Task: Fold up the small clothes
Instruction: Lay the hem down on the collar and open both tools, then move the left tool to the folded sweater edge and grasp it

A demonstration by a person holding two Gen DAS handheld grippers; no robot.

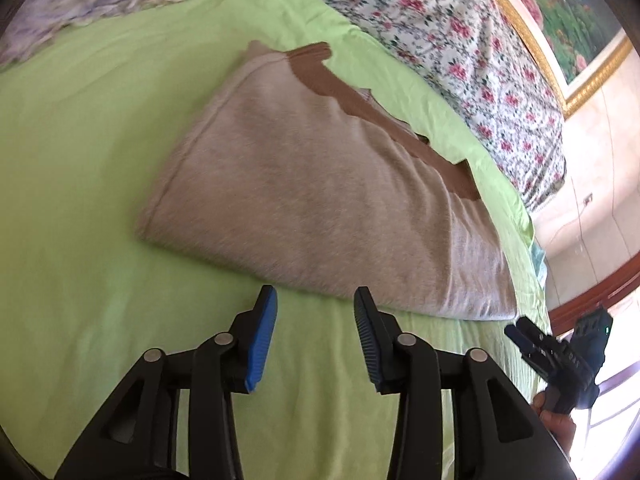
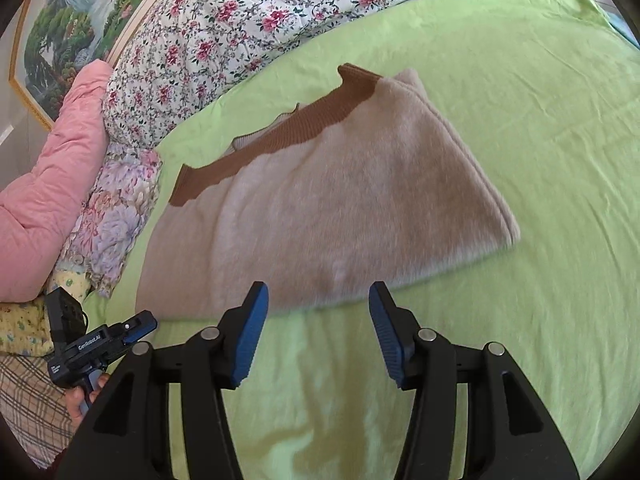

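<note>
A beige fuzzy garment (image 1: 320, 184) with a brown ribbed trim (image 1: 360, 104) lies folded flat on the green sheet (image 1: 80, 160). The right wrist view shows the same garment (image 2: 328, 208) with its brown trim (image 2: 288, 132) on the far side. My left gripper (image 1: 316, 300) hangs open just short of the garment's near edge, with nothing between its blue pads. My right gripper (image 2: 318, 296) is open too, its fingertips at the near edge of the garment, holding nothing. Each gripper shows in the other's view: the right gripper (image 1: 552, 352) at lower right, the left gripper (image 2: 100, 348) at lower left.
A floral quilt (image 2: 240, 20) is bunched along the far side of the bed. A pink padded cover (image 2: 52, 184) and a flowered pillow (image 2: 116, 208) lie at the left. A framed painting (image 1: 560, 20) hangs on the wall. The bed's edge (image 1: 532, 240) runs beside the garment.
</note>
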